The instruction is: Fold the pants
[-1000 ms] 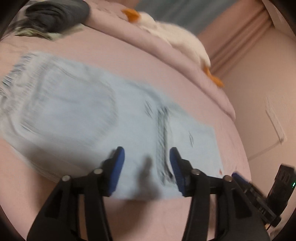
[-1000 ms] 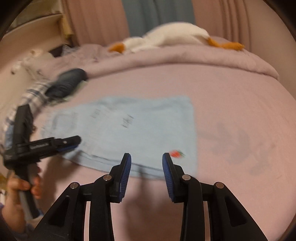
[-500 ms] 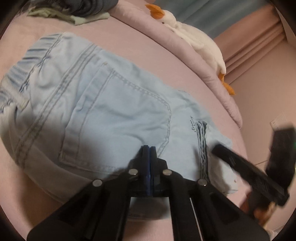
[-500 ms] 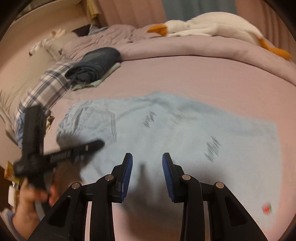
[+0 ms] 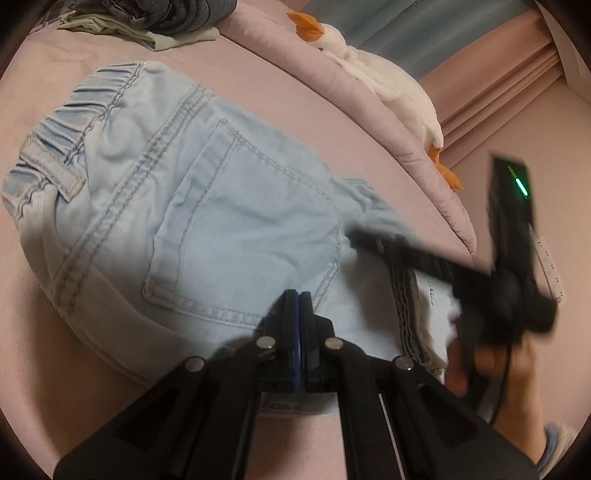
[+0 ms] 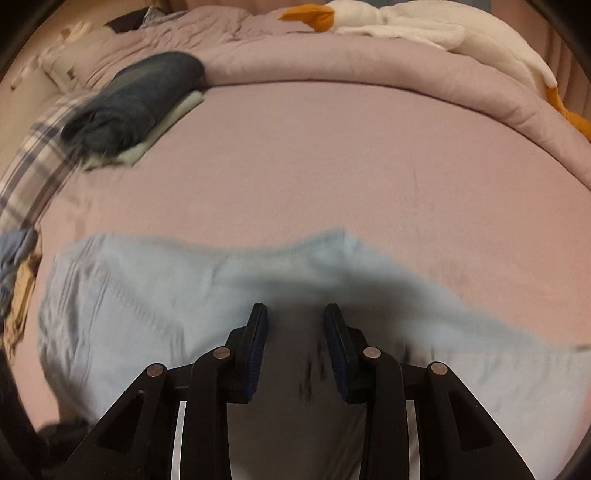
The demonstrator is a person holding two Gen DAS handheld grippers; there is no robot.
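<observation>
**Q:** How far along is the folding?

**A:** By my judgement, partway. The pale blue pants (image 5: 192, 206) lie on the pink bed sheet (image 5: 332, 122), back pocket up. They look already doubled into a short, thick bundle, with layered edges showing at the near right end. At least one more fold seems left, and nothing has been set aside yet.

**Q:** Which way do the pants point?

**A:** In my left camera the long axis runs from far left to near right. The elastic waistband sits at the far left and the stitched hem end at the near right. In my right camera the cloth is blurred, a wide band spread left to right across the near sheet.

**Q:** And your tools?

**A:** My left gripper (image 5: 299, 295) has its blue pads pressed together, over the denim just below the pocket. I cannot tell whether any cloth is pinched between them. My right gripper (image 6: 295, 321) hovers low over the middle of the pants with its fingers apart and nothing between them.

**Q:** Anything else nearby?

**A:** A folded dark garment (image 6: 136, 103) at the far left, and a white plush goose (image 6: 424, 26) along the far edge.
</observation>
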